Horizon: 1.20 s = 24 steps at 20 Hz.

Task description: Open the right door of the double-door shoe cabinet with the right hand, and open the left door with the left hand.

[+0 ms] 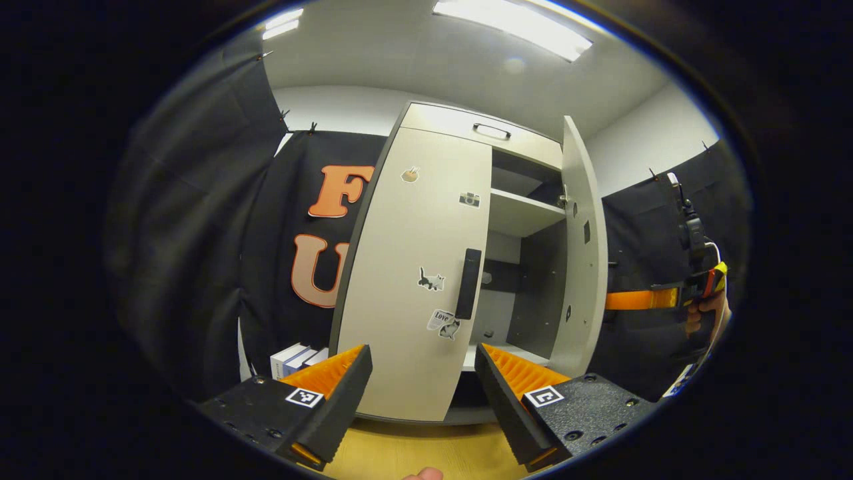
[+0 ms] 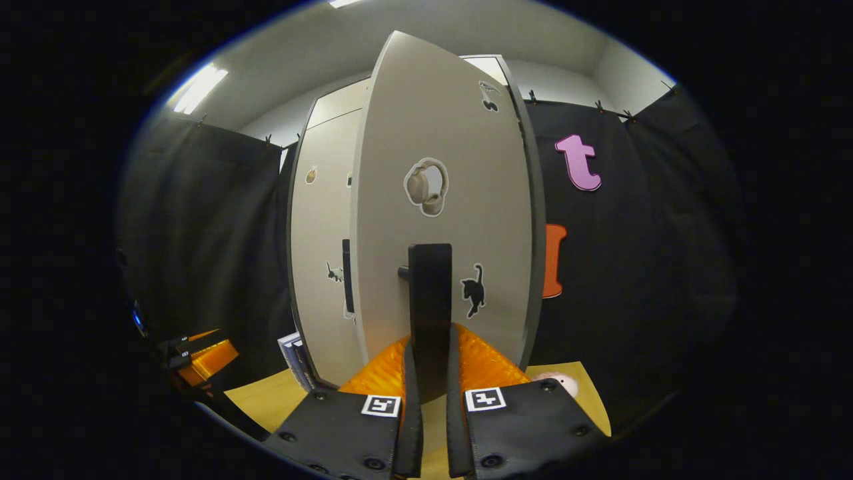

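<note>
Right tongs (image 2: 430, 373) are clamping the right door's handle (image 2: 430, 293), door standing swung open; left tongs (image 1: 423, 393) are gaping wide and empty, facing the closed left door (image 1: 413, 267), whose rigid vertical handle (image 1: 468, 283) ahead looks the firm grip point.

Pale grey cabinet doors (image 1: 413, 267), black handles (image 1: 468, 283), yellow wooden floor (image 1: 426, 450)

A yellow wooden table (image 1: 400, 453) carries the shoe cabinet (image 1: 413, 280) and boxes (image 1: 293, 360).
</note>
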Motion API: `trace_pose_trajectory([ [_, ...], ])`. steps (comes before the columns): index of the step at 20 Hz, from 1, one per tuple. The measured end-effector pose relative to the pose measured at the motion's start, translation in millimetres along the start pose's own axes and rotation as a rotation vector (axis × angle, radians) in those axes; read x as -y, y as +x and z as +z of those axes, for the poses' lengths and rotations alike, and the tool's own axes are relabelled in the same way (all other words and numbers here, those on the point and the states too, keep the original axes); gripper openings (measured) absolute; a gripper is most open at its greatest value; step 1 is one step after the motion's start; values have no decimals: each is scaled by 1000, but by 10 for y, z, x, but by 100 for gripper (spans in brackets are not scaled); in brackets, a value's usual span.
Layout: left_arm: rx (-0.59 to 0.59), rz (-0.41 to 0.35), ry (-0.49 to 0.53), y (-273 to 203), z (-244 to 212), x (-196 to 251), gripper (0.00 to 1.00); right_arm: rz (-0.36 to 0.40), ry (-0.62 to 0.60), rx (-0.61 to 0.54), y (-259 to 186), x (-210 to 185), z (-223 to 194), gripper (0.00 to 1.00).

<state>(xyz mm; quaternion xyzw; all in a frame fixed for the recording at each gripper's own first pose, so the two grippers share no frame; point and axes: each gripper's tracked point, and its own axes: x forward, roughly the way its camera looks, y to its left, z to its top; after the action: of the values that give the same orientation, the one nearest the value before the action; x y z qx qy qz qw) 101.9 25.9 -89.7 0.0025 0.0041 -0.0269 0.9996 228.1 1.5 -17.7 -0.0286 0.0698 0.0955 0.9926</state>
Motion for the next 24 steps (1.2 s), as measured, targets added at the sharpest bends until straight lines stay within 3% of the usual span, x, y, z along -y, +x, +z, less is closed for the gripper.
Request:
trace_pose_trajectory([
  [7,-16,23,7,92,-137,65,94,-16,-11,21,-68,153,21,22],
  [16,-25,7,13,125,-181,145,94,-150,-24,22,-144,512,26,20],
  [24,-35,5,24,138,-192,138,94,-162,3,20,-113,563,26,14],
])
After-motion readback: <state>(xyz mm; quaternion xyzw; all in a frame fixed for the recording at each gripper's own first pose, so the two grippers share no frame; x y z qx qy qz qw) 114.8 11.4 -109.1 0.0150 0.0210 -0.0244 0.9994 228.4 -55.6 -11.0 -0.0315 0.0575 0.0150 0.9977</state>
